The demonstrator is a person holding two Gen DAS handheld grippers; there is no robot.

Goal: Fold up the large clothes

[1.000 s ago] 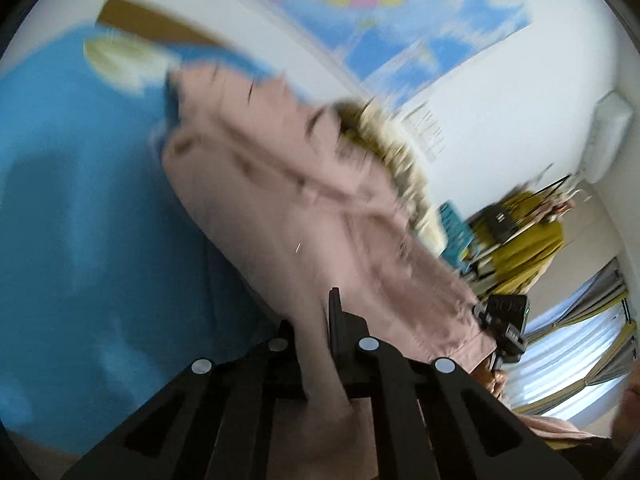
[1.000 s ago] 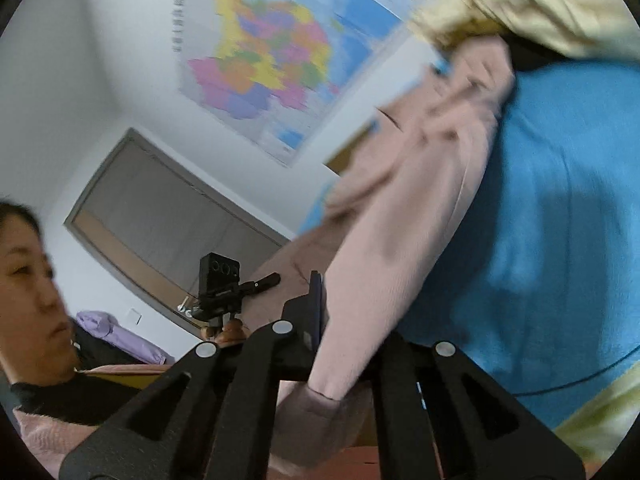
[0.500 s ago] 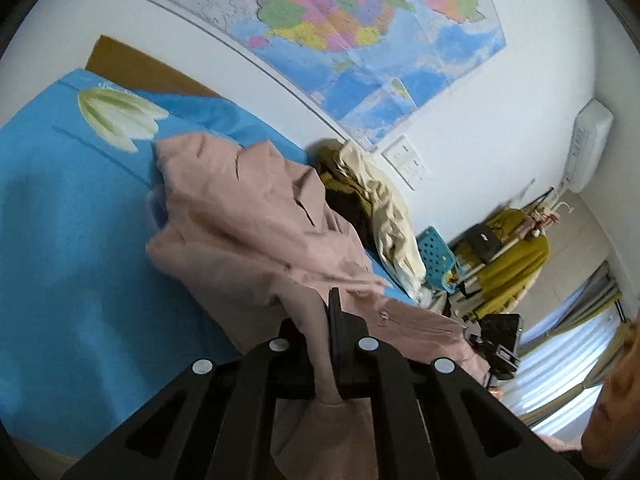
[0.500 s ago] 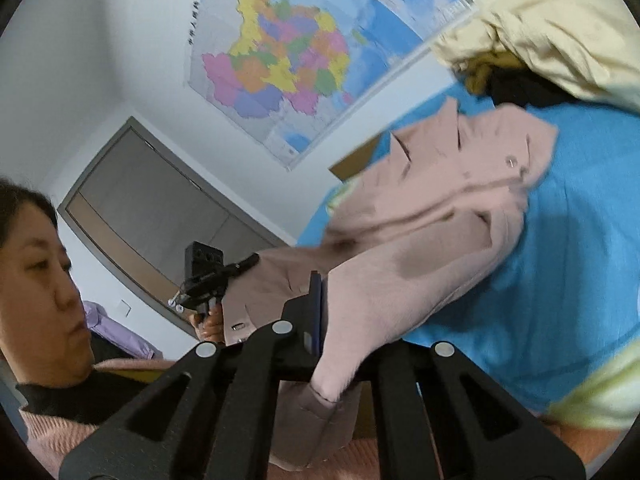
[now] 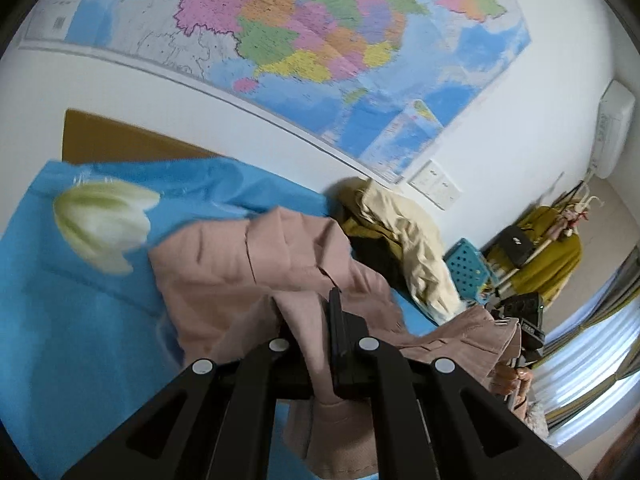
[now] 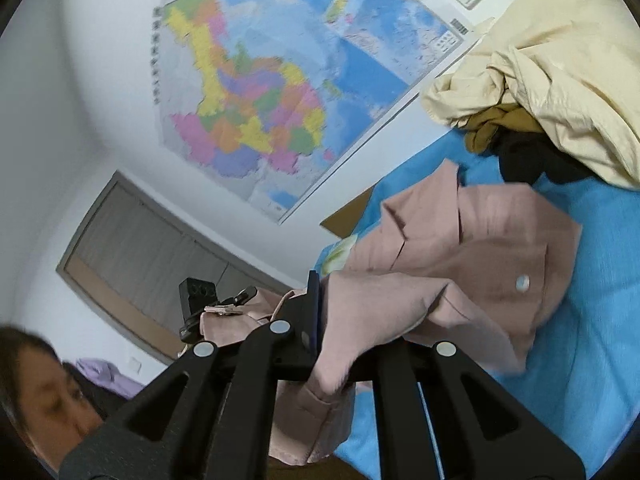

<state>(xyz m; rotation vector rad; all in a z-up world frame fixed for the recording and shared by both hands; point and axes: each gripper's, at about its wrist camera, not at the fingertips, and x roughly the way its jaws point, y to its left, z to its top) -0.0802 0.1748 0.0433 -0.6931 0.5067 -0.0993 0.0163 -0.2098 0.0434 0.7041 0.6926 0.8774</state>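
A pink coat (image 5: 248, 256) lies bunched on the blue bedsheet (image 5: 60, 312). My left gripper (image 5: 320, 320) is shut on one pink sleeve, whose cuff hangs down between the fingers. In the right wrist view the coat (image 6: 480, 248) shows its lapel and a pale button, and my right gripper (image 6: 324, 312) is shut on the other sleeve. The right gripper also shows in the left wrist view (image 5: 520, 320) at the far right, with pink cloth in it. The left gripper also shows in the right wrist view (image 6: 216, 300).
A heap of cream, mustard and black clothes (image 5: 404, 236) lies at the bed's far end by the wall, also in the right wrist view (image 6: 560, 88). A wall map (image 5: 320, 40) hangs above. A teal basket (image 5: 468, 268) and clothes rack (image 5: 540, 248) stand beyond. The person's face (image 6: 44, 404) is at lower left.
Both grippers have tilted upward, still shut on the sleeves. The coat has dropped from hanging stretched to lying bunched on the sheet, farther from both cameras.
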